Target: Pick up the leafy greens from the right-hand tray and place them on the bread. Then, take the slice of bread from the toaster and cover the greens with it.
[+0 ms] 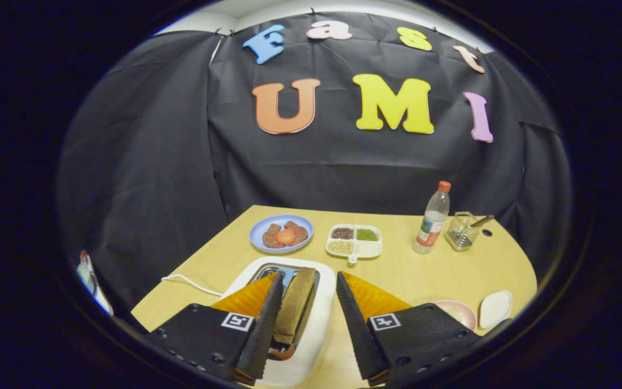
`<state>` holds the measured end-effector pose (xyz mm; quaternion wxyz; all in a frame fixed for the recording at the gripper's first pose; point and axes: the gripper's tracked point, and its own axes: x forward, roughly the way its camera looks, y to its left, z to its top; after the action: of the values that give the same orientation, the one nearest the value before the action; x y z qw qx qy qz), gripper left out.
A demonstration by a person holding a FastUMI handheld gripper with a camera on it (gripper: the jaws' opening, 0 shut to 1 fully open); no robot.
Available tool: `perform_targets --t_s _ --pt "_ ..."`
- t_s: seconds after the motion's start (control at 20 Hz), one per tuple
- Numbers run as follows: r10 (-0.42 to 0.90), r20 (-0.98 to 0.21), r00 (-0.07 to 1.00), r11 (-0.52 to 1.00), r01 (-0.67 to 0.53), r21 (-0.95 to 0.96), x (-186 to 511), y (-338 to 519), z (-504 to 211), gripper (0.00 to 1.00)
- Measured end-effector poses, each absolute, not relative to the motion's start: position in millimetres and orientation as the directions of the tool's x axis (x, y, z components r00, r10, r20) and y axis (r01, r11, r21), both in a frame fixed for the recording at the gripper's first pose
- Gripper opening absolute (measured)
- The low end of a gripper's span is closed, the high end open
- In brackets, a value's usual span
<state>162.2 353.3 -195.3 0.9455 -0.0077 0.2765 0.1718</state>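
1. Hanging over the near end of the table [397,270], the claw [305,292] stands wide open, released, gripping nothing.
2. Its left finger [265,324] lies along the left face of the bread [296,302]; whether it touches cannot be told. The right finger [354,324] is well apart from the slice.
3. The bread stands upright in the slot of the white toaster [311,335], its top edge between the fingers, close to the left one.
4. A white cord [189,282] runs left from the toaster across the table.
5. Beyond the fingers sit a blue plate [281,233] with brown patties and an orange round, and just right of it a white divided tray [354,240] holding grains.
6. Farther right stand a bottle [432,219] with a red cap and a wire basket [462,231].
7. Near the right finger lie a pink dish [459,310] and a small white dish [494,308].
8. The greens cannot be made out.
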Motion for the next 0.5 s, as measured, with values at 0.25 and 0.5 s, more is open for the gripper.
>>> perform_targets --t_s 0.25,0.5 --pt "0.308 -0.575 0.758 0.944 -0.317 0.087 148.2 360.4 -208.7 0.31" --pt "0.314 -0.559 0.767 0.937 -0.345 0.053 142.1 362.1 -195.6 0.13"
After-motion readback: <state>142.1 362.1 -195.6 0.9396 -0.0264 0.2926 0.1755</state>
